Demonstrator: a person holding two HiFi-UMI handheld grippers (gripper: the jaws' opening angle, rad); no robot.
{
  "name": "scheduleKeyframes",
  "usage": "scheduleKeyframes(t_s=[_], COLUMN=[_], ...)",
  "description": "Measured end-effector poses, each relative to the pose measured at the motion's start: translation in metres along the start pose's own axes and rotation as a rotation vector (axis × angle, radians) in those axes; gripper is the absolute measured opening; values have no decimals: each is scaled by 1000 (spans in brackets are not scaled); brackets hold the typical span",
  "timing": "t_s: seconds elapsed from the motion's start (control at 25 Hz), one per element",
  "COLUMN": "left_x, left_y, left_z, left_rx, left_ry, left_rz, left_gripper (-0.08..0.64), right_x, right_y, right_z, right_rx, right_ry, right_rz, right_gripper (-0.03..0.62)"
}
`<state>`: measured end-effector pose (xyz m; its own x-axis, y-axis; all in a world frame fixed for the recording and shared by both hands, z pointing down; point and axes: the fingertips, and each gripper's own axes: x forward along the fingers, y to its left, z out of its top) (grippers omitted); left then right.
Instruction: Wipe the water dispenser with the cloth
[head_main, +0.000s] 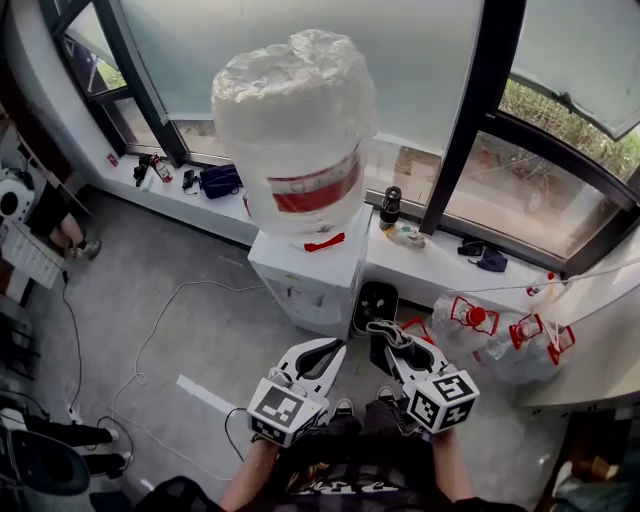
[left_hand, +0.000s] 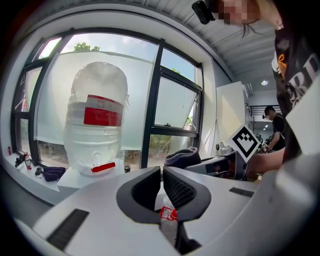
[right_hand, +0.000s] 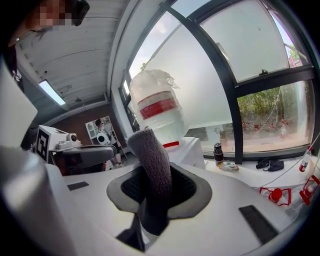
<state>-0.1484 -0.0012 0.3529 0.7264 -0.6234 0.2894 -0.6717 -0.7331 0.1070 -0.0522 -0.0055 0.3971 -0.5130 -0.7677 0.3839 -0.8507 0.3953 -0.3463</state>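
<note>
The water dispenser (head_main: 312, 278) is a white cabinet against the windowsill, and a big plastic-wrapped bottle (head_main: 296, 135) with a red band sits on top of it. It also shows in the left gripper view as the dispenser (left_hand: 95, 145) and in the right gripper view as the dispenser (right_hand: 160, 120). Both grippers hang in front of it, well short of it. My right gripper (head_main: 393, 340) is shut on a grey cloth (right_hand: 152, 165), whose free end sticks up out of the jaws. My left gripper (head_main: 320, 352) is shut with nothing in it, its pads (left_hand: 177, 192) nearly touching.
A black bin (head_main: 377, 304) stands right of the dispenser. Empty jugs with red handles (head_main: 478, 322) lie on the floor at the right. On the sill are a dark bottle (head_main: 390, 206) and a black bag (head_main: 220, 181). A cable (head_main: 150, 340) runs over the grey floor at left.
</note>
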Motion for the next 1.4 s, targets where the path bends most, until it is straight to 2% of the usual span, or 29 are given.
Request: scheduleKeyframes(t_s=[0.16, 0.32, 0.6, 0.84, 1.08, 1.4], left_x=[12, 24, 46, 62, 83, 118], left_y=[1, 8, 26, 33, 37, 40], left_z=[-8, -6, 6, 7, -1, -5], left_rx=[-15, -37, -99, -116, -139, -130], left_ry=[4, -3, -22, 2, 42, 87], left_rz=[25, 90, 226, 322, 374, 376], left_gripper=[23, 23, 23, 23, 23, 23], right_x=[12, 32, 74, 116, 154, 197], right_y=[-20, -40, -71, -99, -110, -127], right_z=[-1, 1, 4, -1, -22, -55], right_rx=[-14, -39, -141, -197, -259, -257], right_ry=[25, 65, 160, 219, 281, 341], right_rz=[26, 71, 187, 272, 369, 403], right_gripper=[104, 104, 104, 104, 104, 104])
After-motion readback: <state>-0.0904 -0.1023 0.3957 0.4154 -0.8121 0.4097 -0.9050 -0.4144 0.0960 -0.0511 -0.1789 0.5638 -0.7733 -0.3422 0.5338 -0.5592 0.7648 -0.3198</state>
